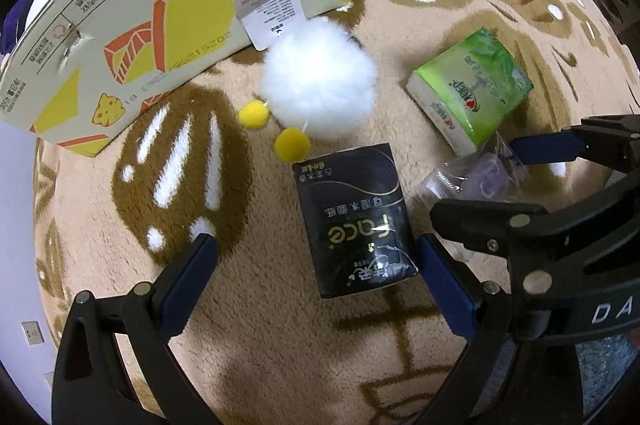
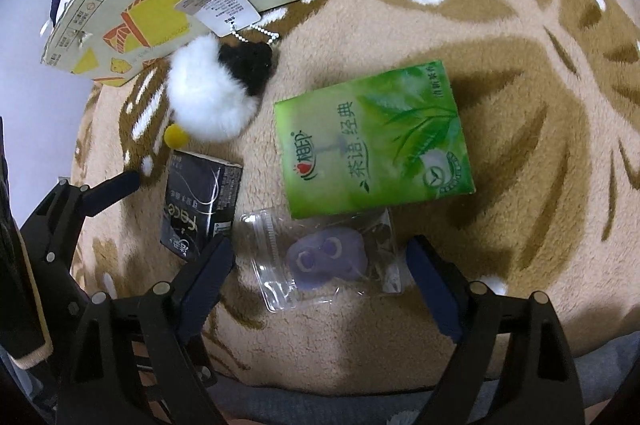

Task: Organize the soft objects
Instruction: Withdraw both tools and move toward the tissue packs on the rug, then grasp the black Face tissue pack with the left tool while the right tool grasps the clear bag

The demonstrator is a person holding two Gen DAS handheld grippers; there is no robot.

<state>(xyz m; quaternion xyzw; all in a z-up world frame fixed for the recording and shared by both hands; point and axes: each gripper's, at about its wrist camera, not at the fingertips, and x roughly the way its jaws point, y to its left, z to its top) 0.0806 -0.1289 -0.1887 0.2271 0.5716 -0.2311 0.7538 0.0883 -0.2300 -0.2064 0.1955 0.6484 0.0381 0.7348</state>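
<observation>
A black tissue pack [image 1: 356,221] lies on the beige rug [image 1: 280,345] between the fingers of my left gripper [image 1: 318,257], which is open. Its right pad sits close to the pack's edge and its left pad stands well apart. My right gripper [image 2: 322,265] is open around a clear bag holding a purple soft toy [image 2: 324,257], and its pads do not press on the bag. A green tissue pack [image 2: 376,141] lies just beyond the bag. Further back rests a white fluffy plush [image 1: 320,81] with yellow pompoms [image 1: 292,143] and a paper tag [image 1: 272,9].
A printed cardboard box [image 1: 160,5] stands at the back left, close behind the plush. The two grippers work side by side with little room between them. In the right wrist view, one left finger [image 2: 116,187] shows beside the black pack [image 2: 200,201].
</observation>
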